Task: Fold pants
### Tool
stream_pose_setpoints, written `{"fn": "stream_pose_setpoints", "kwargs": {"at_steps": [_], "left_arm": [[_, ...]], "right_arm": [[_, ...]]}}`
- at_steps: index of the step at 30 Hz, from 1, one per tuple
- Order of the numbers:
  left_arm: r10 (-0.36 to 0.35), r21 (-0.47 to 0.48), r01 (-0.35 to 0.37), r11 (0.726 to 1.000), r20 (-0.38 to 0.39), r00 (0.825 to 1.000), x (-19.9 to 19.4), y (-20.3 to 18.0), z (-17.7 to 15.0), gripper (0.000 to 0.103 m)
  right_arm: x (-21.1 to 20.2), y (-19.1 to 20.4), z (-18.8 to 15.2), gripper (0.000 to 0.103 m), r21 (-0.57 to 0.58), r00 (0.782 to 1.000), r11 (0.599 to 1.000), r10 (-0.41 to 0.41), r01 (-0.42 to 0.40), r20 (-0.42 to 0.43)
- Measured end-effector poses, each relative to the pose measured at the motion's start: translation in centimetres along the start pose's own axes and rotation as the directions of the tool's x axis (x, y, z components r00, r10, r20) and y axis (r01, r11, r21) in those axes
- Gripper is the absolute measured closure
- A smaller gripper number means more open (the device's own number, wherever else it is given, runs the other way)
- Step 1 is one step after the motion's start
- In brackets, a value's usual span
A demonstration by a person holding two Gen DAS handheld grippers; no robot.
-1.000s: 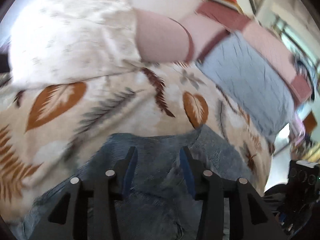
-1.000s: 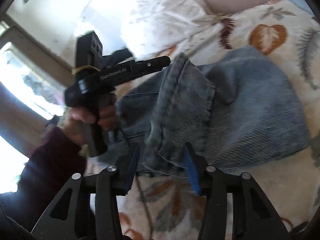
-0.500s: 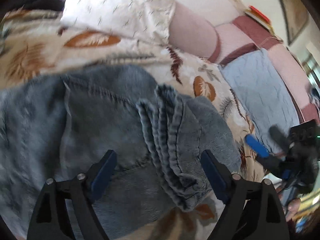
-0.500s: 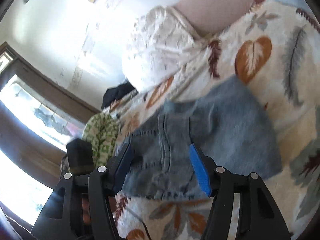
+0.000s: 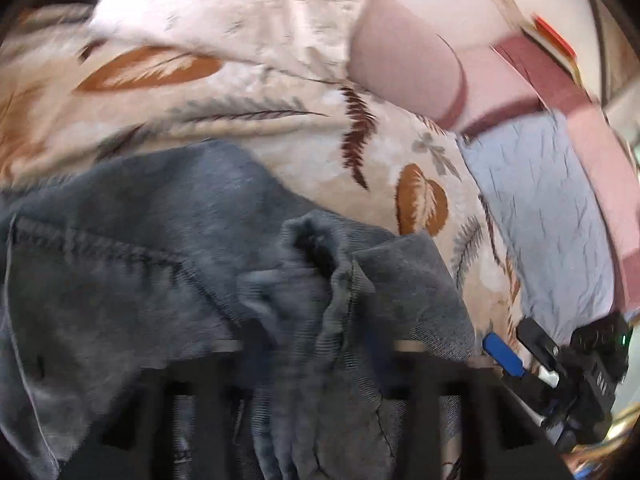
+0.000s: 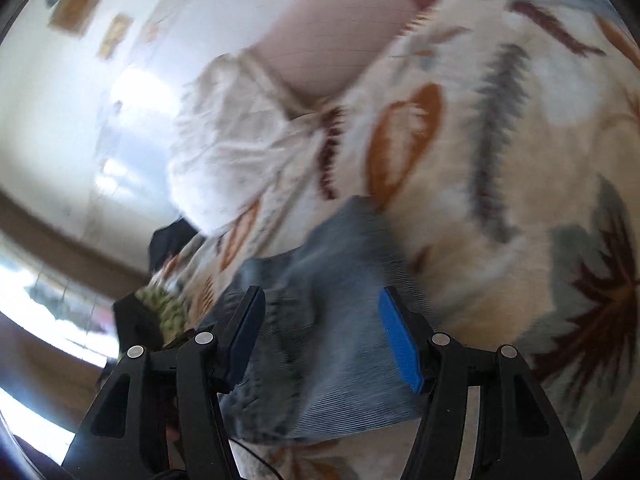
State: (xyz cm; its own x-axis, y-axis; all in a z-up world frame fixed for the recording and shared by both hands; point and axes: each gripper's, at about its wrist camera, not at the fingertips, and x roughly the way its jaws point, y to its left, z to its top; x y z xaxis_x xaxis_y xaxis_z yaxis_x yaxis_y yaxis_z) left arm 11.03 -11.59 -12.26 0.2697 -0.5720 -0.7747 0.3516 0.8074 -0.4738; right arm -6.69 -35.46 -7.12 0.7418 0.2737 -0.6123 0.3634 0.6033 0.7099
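Blue-grey denim pants (image 5: 160, 248) lie bunched on a leaf-print bedspread (image 5: 280, 136). In the left wrist view a rumpled fold of denim (image 5: 332, 320) sits between the blurred fingers of my left gripper (image 5: 316, 364); the jaws are closing around it. In the right wrist view my right gripper (image 6: 324, 336) is open, its blue pads (image 6: 400, 344) either side of the pants' edge (image 6: 328, 300). The right gripper also shows at the left wrist view's right edge (image 5: 560, 364).
A white pillow (image 5: 224, 12) and a pink bolster (image 5: 404, 64) lie at the bed's head. A pale blue quilt (image 5: 544, 216) lies to the right. A window and a dark object (image 6: 172, 240) are at the left of the right wrist view.
My left gripper's jaws have narrowed from wide open around the denim fold and moved in on it. My right gripper has stayed open and moved closer to the pants' edge.
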Motion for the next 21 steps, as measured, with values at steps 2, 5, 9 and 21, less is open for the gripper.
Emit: {"fn": "stream_pose_setpoints", "kwargs": {"at_steps": [2, 5, 9, 21], "left_arm": [[0.018, 0.048, -0.019, 0.999, 0.008, 1.000, 0.0, -1.4, 0.4, 0.080], [-0.008, 0.138, 0.002, 0.990, 0.040, 0.999, -0.8, -4.0, 1.4, 0.081], [-0.121, 0.238, 0.084, 0.968, 0.146, 0.982, -4.2, -5.7, 2.6, 0.081], [0.138, -0.002, -0.138, 0.990, -0.048, 0.989, -2.4, 1.7, -1.4, 0.044]], "right_arm": [[-0.1, -1.1, 0.3, 0.043, 0.036, 1.000, 0.999, -0.014, 0.014, -0.001], [-0.3, -2.0, 0.5, 0.044, 0.068, 1.000, 0.998, -0.015, 0.015, -0.001], [-0.9, -2.1, 0.6, 0.044, 0.068, 1.000, 0.998, -0.008, 0.007, 0.014], [0.3, 0.3, 0.6, 0.044, -0.038, 0.999, 0.998, 0.040, -0.040, 0.005]]}}
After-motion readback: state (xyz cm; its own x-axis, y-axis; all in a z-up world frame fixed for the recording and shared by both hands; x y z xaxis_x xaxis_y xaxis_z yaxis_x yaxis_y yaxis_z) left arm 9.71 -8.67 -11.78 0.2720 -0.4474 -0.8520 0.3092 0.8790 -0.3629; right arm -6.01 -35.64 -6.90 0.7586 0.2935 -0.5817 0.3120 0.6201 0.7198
